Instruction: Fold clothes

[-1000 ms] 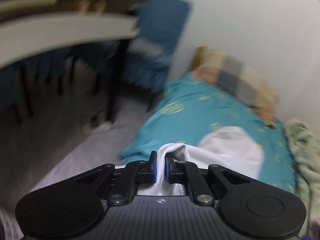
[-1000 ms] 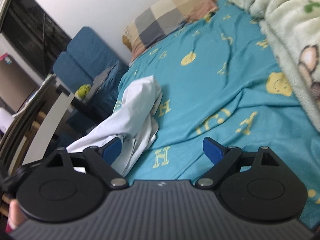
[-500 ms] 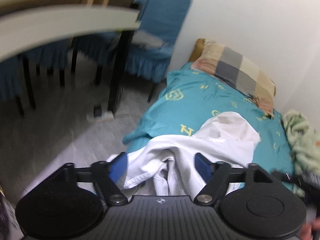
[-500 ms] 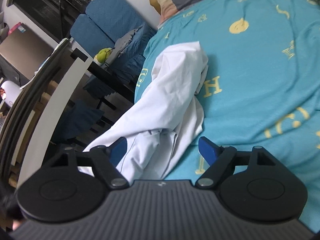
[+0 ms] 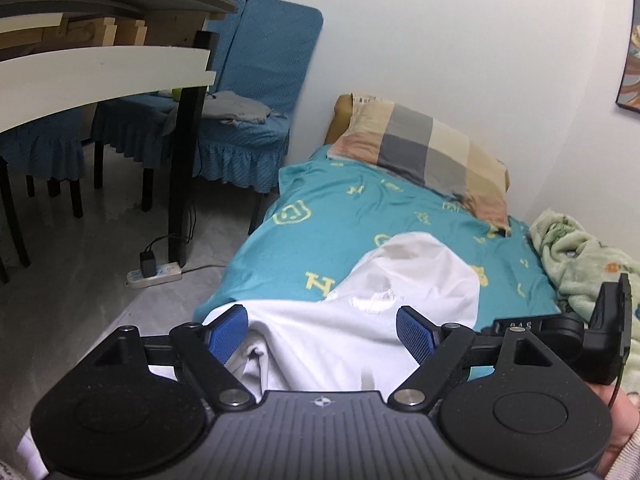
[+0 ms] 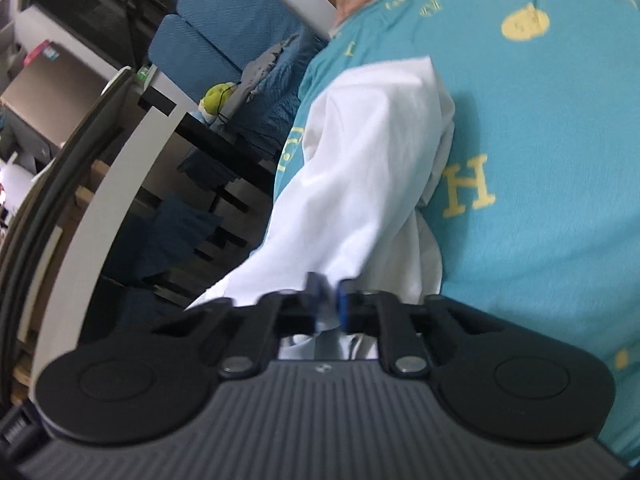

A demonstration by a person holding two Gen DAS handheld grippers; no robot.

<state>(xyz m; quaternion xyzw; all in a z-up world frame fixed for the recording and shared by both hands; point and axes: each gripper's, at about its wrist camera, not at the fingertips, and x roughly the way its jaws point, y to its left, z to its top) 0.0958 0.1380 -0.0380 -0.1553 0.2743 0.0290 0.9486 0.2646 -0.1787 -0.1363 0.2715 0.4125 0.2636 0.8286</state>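
While right gripper [image 6: 326,300] pinches white garment [image 5: 360,328] at 6 o'clock, left gripper [image 5: 320,332] hangs spread; single hold risks cloth sliding off bed [image 5: 340,220] edge, toward 9 o'clock.

Soft, even indoor light fills both views, with no glare and only faint shadows under the table [image 5: 120,68]. The left view is sharp; the right is smeared by motion blur (worst at the fingertips [image 6: 316,292]). Fisheye distortion bends lines near the edges.
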